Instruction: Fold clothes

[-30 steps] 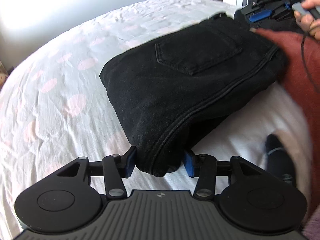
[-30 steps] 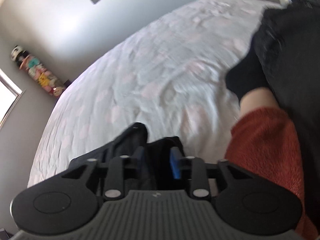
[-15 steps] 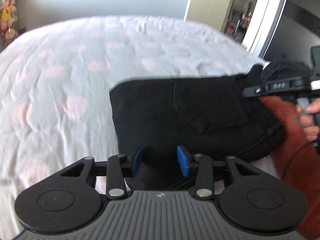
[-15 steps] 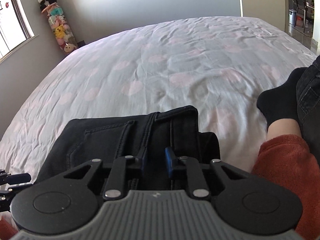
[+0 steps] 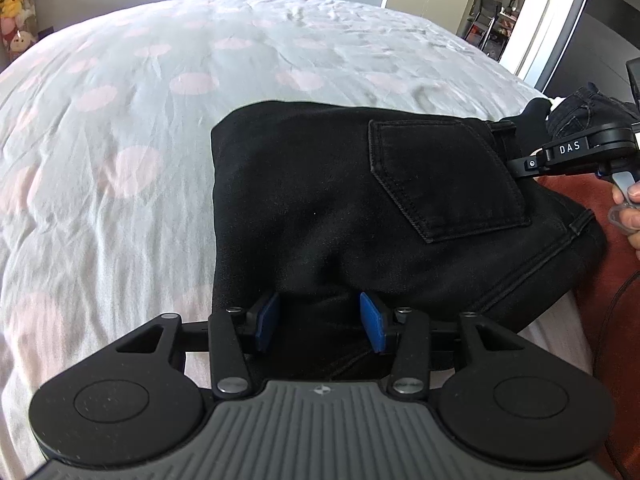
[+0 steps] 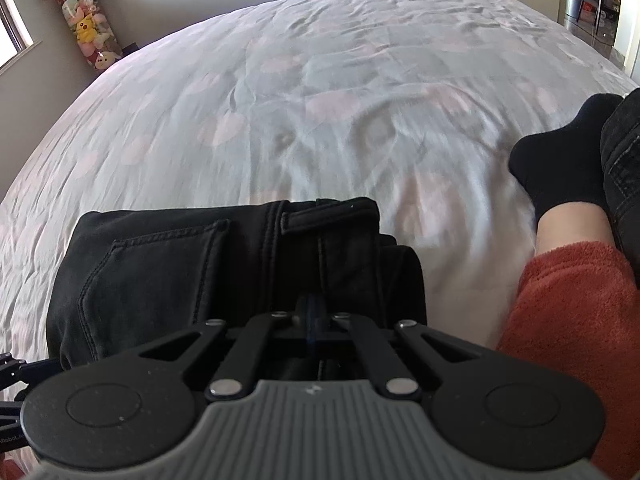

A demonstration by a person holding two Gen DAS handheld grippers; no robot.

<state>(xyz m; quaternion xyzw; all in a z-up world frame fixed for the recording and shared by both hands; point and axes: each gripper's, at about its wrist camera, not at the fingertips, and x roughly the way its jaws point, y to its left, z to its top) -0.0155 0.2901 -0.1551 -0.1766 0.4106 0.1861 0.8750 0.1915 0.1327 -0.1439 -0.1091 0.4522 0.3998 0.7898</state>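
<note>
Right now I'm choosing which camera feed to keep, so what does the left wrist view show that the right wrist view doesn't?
Only the left wrist view shows the left gripper, jaws open over the near edge of the folded black jeans, the right gripper's body from the side, and a hand. Only the right wrist view shows the right gripper, closed, a black sock and the stack of plush toys. Both show the jeans' back pocket and the spotted bedsheet.

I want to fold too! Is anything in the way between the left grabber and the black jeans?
Nothing visible. The left gripper is open right at the near edge of the folded black jeans, its blue pads on either side of the cloth.
</note>
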